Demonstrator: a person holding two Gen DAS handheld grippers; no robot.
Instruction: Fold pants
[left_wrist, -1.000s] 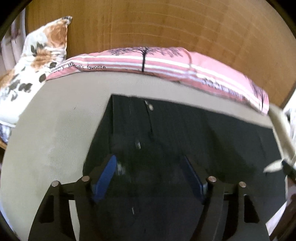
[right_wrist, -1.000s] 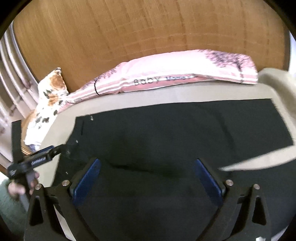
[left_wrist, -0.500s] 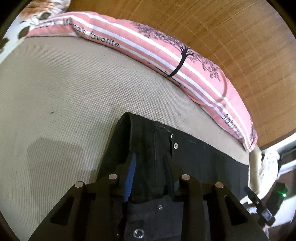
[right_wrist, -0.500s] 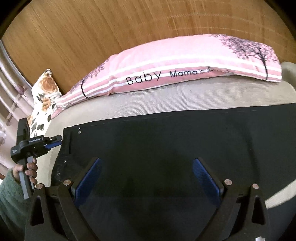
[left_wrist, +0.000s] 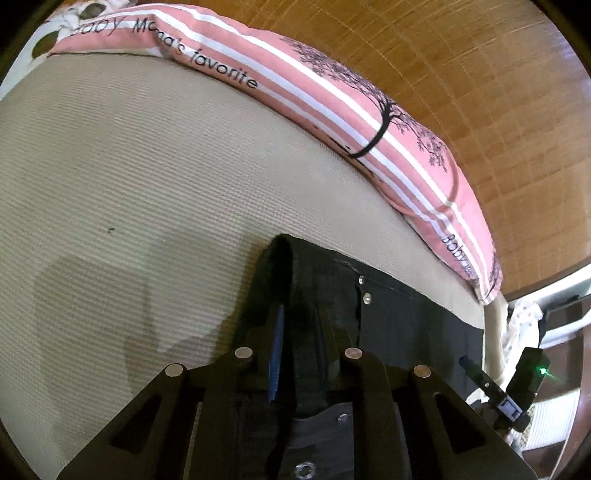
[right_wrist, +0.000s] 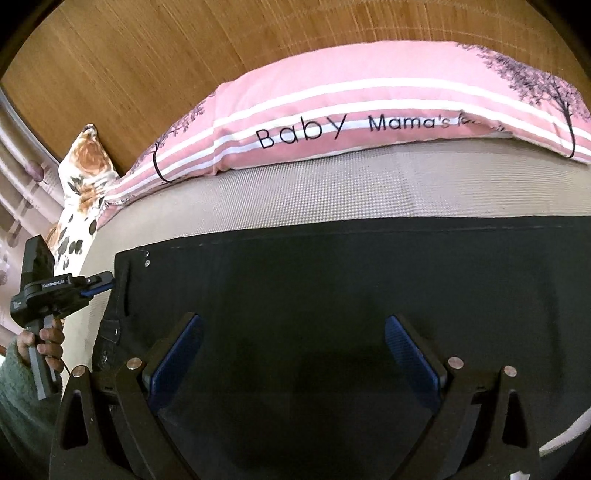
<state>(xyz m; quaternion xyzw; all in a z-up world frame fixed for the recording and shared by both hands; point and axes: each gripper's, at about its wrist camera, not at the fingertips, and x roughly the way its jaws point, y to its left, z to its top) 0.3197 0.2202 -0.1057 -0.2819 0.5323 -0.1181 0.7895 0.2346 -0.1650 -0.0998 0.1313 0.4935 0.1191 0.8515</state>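
Black pants (right_wrist: 332, 280) lie spread flat on the beige mattress (left_wrist: 129, 166), waist end at the left in the right wrist view. My left gripper (left_wrist: 301, 332) is at the waist corner; its jaws are closing, and a raised fold of the waistband (left_wrist: 291, 266) sits pinched between the blue pads. From the right wrist view this left gripper (right_wrist: 99, 284) shows at the waistband's edge, held by a hand (right_wrist: 44, 343) in a green sleeve. My right gripper (right_wrist: 293, 343) hovers open and wide over the middle of the pants, with only flat cloth below its fingers.
A pink striped pillow (right_wrist: 369, 110) lies along the far side of the mattress against a wooden headboard (right_wrist: 147, 55). A floral pillow (right_wrist: 81, 177) sits at the far left corner. The mattress edge and furniture show at the right in the left wrist view.
The left gripper swung to the waist corner and its jaws narrowed from wide onto the waistband fold. The right gripper came lower and closer over the pants, still wide.
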